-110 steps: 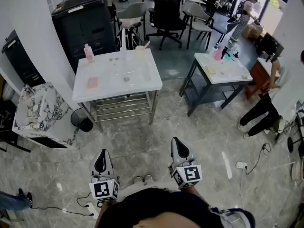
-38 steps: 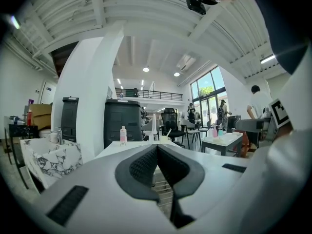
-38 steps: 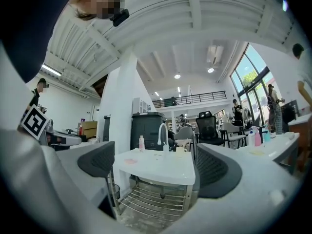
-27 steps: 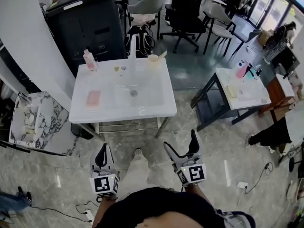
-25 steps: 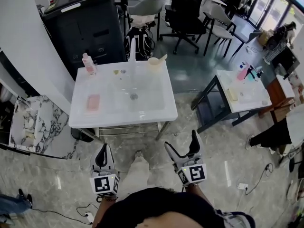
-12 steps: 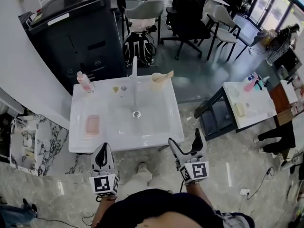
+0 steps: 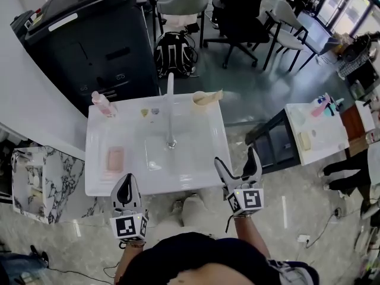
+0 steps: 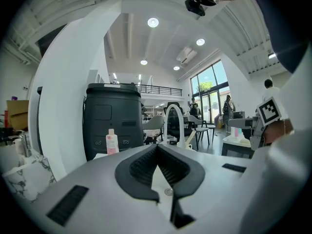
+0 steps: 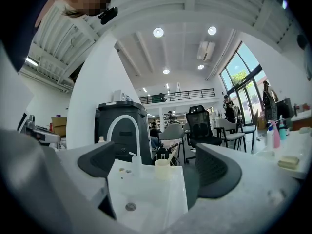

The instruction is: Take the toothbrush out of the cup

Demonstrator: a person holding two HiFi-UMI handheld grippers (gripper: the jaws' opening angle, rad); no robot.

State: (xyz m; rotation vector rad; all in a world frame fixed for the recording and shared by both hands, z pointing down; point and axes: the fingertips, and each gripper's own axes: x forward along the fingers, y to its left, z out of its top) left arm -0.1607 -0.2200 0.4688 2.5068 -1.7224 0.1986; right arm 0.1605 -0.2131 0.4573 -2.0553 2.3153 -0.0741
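A cream cup [image 7: 202, 98] stands at the back right corner of the white sink [image 7: 95, 183], with a toothbrush [image 7: 215, 93] leaning out of it to the right. In the right gripper view the cup [image 9: 162, 168] and toothbrush [image 9: 172, 154] sit straight ahead, far off. My right gripper [image 7: 236, 160] is open and empty, over the sink's front right edge. My left gripper [image 7: 126, 189] is shut on nothing, at the front left edge. From the left gripper view [image 8: 157, 148] only the toothbrush [image 8: 191, 137] shows, beside the faucet.
A tall white faucet [image 7: 170, 108] rises mid-sink, with a pink bottle [image 7: 101, 103] at the back left and pink soap [image 7: 116, 157] on the left ledge. Behind stand a black machine [image 7: 83, 34], a backpack [image 7: 174, 55] and chairs. A second table [image 7: 317, 132] is at the right.
The person has walked up to the sink, which was well ahead before. Both grippers now reach its front edge. Left stays shut, right stays open.
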